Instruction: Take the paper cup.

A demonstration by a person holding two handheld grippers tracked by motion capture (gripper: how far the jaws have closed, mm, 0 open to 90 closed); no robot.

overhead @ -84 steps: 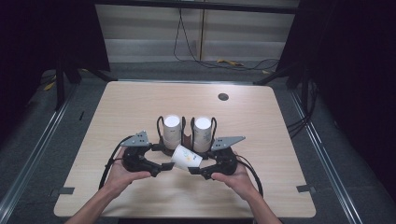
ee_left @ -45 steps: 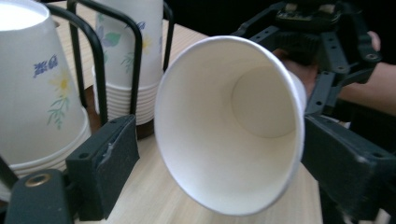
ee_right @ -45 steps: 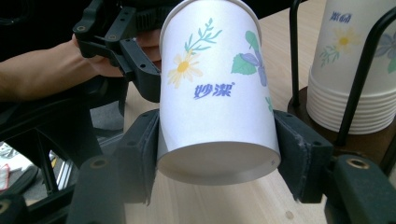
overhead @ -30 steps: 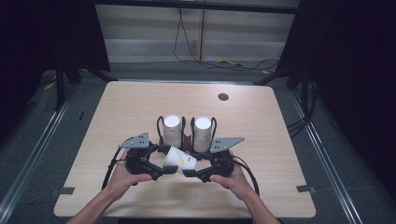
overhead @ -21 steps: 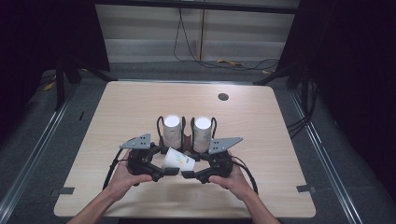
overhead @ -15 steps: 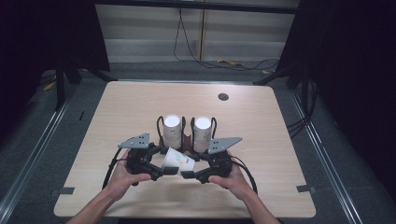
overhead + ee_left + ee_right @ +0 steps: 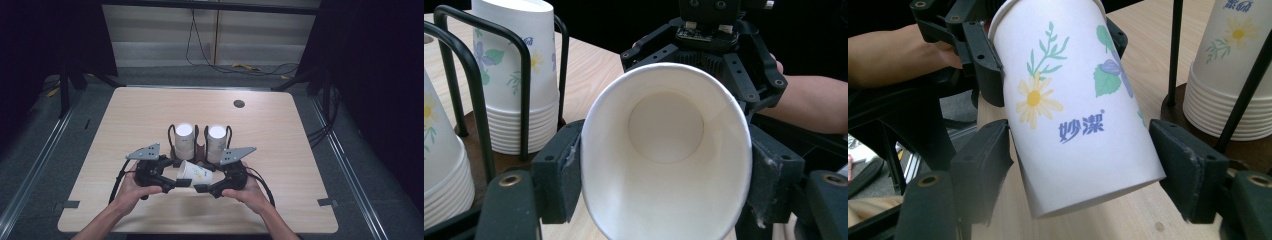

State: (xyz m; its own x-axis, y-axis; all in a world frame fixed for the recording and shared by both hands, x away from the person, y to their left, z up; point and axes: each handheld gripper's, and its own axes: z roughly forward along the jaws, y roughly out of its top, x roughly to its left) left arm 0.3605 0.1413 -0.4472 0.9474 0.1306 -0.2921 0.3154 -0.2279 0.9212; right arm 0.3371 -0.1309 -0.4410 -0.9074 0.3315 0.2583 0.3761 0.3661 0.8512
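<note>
Just in front of the cup rack: a single paper cup point(image 7: 196, 173) lies on its side in the air between the two grippers, above the table point(image 7: 300, 150).
Cup: white, printed with a daisy, leaves and blue characters; its open mouth faces the left gripper point(image 7: 172, 182), its base faces the right gripper point(image 7: 202, 189).
Left gripper: its jaws have just been closing and are now clamped on the cup's rim, which is squeezed slightly oval between the pads point(image 7: 561, 175).
Right gripper: its jaws have just been opening; they stand on either side of the cup near its base, the right pad point(image 7: 1188, 170) clear of the wall, the left one close to it or barely touching.
Cup rack point(image 7: 199, 150): black wire frame on a dark base, directly behind the cup, holding two upside-down stacks of cups point(image 7: 184, 141).
Progress: the handover looks nearly done, with the left gripper now carrying the cup.
Left to do: probably the right gripper must draw away; where the cup goes next is not evident.
</note>
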